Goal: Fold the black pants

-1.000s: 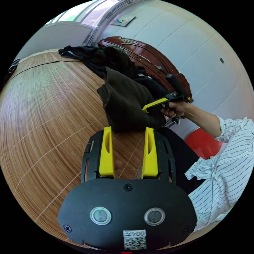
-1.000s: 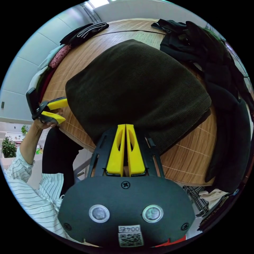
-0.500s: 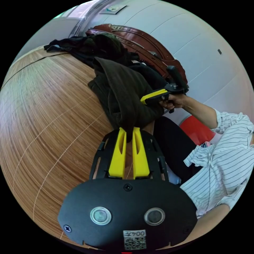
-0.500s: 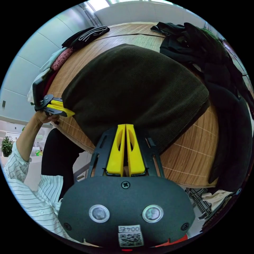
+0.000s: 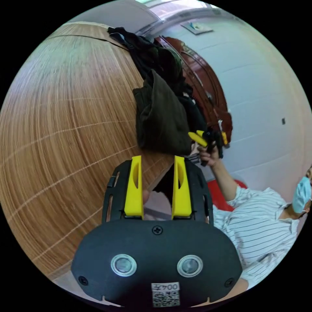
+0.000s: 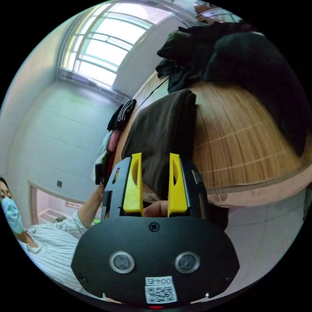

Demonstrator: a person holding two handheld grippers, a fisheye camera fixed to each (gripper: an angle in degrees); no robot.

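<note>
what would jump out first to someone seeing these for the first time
The folded dark pants lying near the edge of the wooden table, with a heap of other dark clothes behind them. Then the yellow jaws: the left gripper and the right gripper both stand open, off the cloth. A bright window lights the right gripper view.

Left gripper [image 5: 156, 162] held with yellow jaws spread apart, nothing between them. Right gripper [image 6: 155, 169] likewise with jaws parted and bare; also seen in the left gripper view [image 5: 200, 137], gripped by a raised hand [image 5: 209, 156], forearm angled up out of a striped sleeve [image 5: 250, 217].
</note>
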